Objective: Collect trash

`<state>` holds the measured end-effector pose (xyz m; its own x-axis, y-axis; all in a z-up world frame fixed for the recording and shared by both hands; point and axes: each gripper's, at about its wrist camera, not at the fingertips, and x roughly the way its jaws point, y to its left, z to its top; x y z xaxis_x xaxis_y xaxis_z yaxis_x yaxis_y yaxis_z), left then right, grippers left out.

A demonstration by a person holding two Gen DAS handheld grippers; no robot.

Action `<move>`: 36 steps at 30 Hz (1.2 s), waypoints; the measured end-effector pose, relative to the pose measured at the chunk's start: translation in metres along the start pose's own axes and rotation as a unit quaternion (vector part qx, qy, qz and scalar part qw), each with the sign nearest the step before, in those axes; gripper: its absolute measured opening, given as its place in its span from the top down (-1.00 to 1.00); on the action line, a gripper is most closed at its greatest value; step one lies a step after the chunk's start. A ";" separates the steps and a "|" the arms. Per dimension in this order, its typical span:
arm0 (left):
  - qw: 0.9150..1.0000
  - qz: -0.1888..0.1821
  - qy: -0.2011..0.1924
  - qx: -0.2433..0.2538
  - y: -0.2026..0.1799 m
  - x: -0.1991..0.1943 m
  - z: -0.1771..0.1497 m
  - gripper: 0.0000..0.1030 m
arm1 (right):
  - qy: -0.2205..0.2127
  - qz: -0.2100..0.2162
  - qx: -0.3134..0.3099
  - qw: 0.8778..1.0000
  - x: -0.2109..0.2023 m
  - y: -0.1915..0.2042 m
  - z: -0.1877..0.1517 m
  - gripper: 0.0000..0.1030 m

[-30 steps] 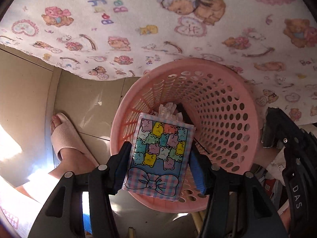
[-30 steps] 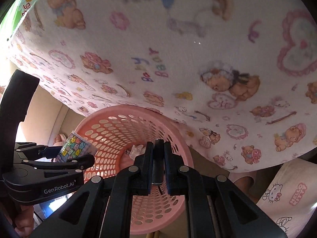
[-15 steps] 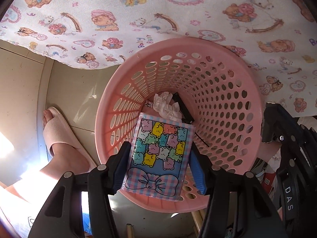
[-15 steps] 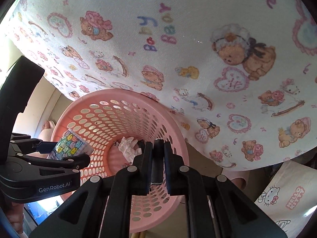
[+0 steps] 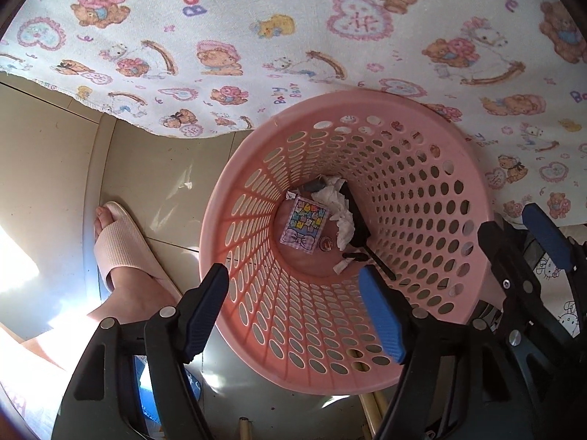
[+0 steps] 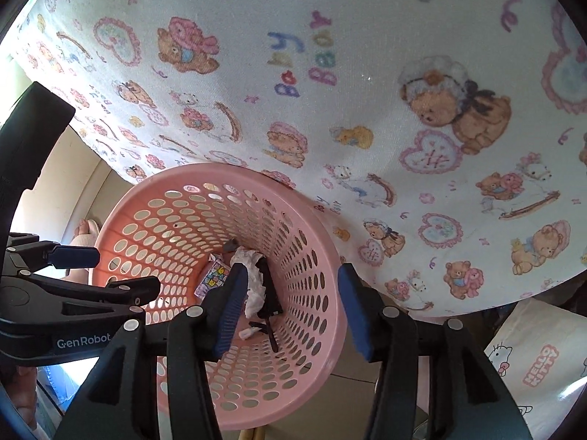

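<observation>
A pink perforated basket stands on the floor against a bear-print cloth. At its bottom lies a tissue packet with coloured bears, beside crumpled white tissue and a thin black object. My left gripper hangs over the basket's mouth, its jaws opening with nothing between them. My right gripper points down over the basket's right rim, its jaws also opening and empty. The left gripper shows at the left of the right wrist view.
A person's foot in a pale slipper stands on the beige tiled floor left of the basket. The bear-print cloth drapes behind and to the right. A Hello Kitty bag lies at the lower right.
The left gripper's jaws have parted and the tissue packet has dropped to the basket's bottom. The right gripper's jaws, shut before, now stand apart.
</observation>
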<state>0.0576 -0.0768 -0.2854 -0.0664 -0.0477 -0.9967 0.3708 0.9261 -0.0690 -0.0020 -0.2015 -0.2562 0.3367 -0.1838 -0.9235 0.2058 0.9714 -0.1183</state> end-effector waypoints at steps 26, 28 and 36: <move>0.932 0.092 -0.350 0.005 0.011 -0.220 -0.019 -0.37 | -0.150 0.013 0.033 0.988 -0.163 -0.038 0.043 -0.33; 0.923 0.091 -0.373 0.007 0.009 -0.238 -0.024 -0.42 | -0.166 0.017 0.024 0.986 -0.179 -0.041 0.047 -0.33; 0.900 0.077 -0.428 -0.009 0.016 -0.286 -0.052 -0.60 | -0.223 0.026 0.014 0.974 -0.241 -0.058 0.053 -0.45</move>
<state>0.0347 -0.0288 0.0010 0.7261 -0.1825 -0.6629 0.2997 0.9517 0.0663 -0.0461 -0.2213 -0.0077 0.7113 -0.1868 -0.6776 0.1997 0.9780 -0.0600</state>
